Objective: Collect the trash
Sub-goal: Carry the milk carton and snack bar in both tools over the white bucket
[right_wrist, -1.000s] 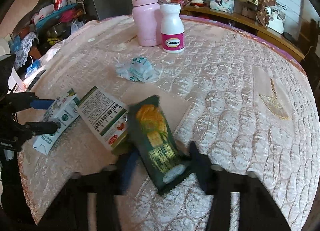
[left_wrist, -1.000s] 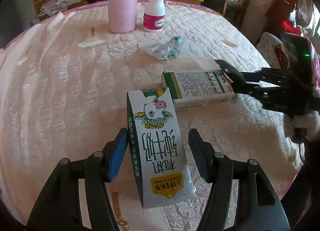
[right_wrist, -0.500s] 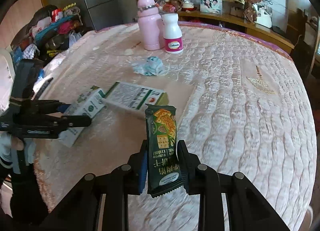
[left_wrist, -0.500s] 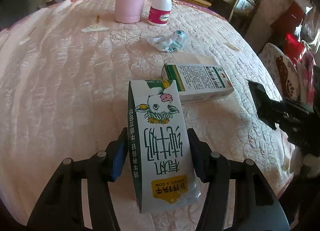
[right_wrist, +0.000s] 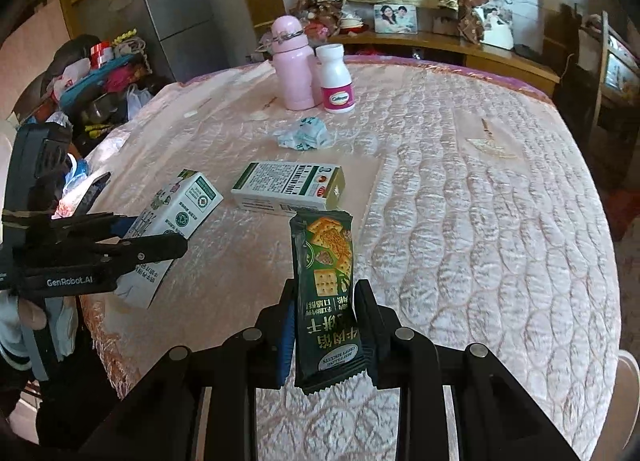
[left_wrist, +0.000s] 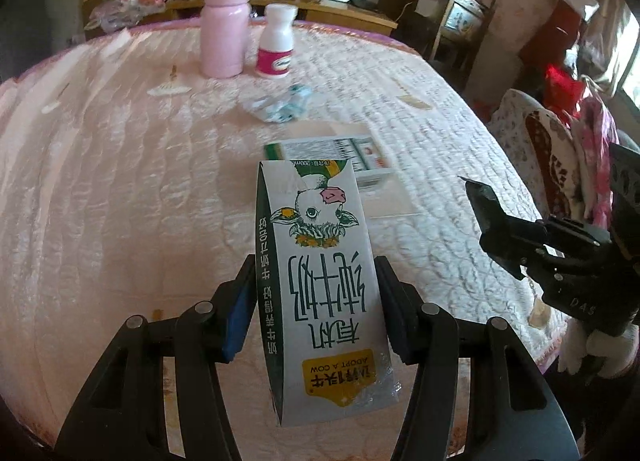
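My left gripper [left_wrist: 316, 285] is shut on a white and green milk carton [left_wrist: 320, 285] with a cow picture, held above the pink quilted table [left_wrist: 120, 189]. The carton [right_wrist: 172, 217] and left gripper [right_wrist: 176, 245] also show in the right wrist view. My right gripper [right_wrist: 324, 301] is shut on a dark green biscuit wrapper [right_wrist: 326, 293], lifted off the table; it shows at the right in the left wrist view [left_wrist: 472, 189]. A green and white box [right_wrist: 290, 187] lies flat mid-table [left_wrist: 344, 155]. A crumpled wrapper [right_wrist: 304, 135] lies beyond it [left_wrist: 280, 107].
A pink bottle [right_wrist: 292, 65] and a white pill bottle [right_wrist: 336, 79] stand at the far side of the table [right_wrist: 500, 221]. Shelves, a fridge [right_wrist: 176, 17] and clutter ring the table. A chair [left_wrist: 452, 21] stands at the far right.
Both grippers have closed on their items and lifted them. The right gripper drew back from the box with the biscuit wrapper. The left gripper raised the milk carton off the table.
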Demonstrator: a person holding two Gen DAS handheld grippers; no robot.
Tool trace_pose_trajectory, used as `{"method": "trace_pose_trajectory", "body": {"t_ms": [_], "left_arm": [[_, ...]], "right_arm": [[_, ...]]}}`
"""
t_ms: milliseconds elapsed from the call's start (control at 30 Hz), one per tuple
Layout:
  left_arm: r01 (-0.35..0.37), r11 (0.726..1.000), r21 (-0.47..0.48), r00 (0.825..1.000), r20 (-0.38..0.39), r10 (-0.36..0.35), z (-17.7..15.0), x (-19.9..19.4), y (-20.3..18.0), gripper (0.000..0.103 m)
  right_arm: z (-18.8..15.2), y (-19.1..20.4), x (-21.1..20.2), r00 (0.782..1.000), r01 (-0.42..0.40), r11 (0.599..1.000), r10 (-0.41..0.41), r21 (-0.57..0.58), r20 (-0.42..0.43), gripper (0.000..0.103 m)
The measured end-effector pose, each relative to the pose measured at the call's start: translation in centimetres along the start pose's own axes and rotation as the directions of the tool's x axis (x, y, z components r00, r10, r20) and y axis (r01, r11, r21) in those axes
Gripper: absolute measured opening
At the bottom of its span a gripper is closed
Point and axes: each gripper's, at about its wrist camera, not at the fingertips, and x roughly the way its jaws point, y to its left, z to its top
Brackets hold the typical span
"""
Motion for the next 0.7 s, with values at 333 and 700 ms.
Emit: {"method": "trace_pose_trajectory", "body": {"t_ms": [333,700], "left_arm": [[0.023,0.996,0.082,0.999,0.02,-0.025,0.7,0.8,-5.4,0.054],[0.061,0.981,0.186,0.997,0.029,-0.068,1.9,2.1,-11.8,0.054]], "right_arm": [[-1.8,-2.4,-3.0,0.999,0.05,0.997,-0.051,0.061,0.016,0.027],[-3.6,-6.3,-6.7,0.991,0.127,0.981,-0.133,0.145,0.032,0.027]]}}
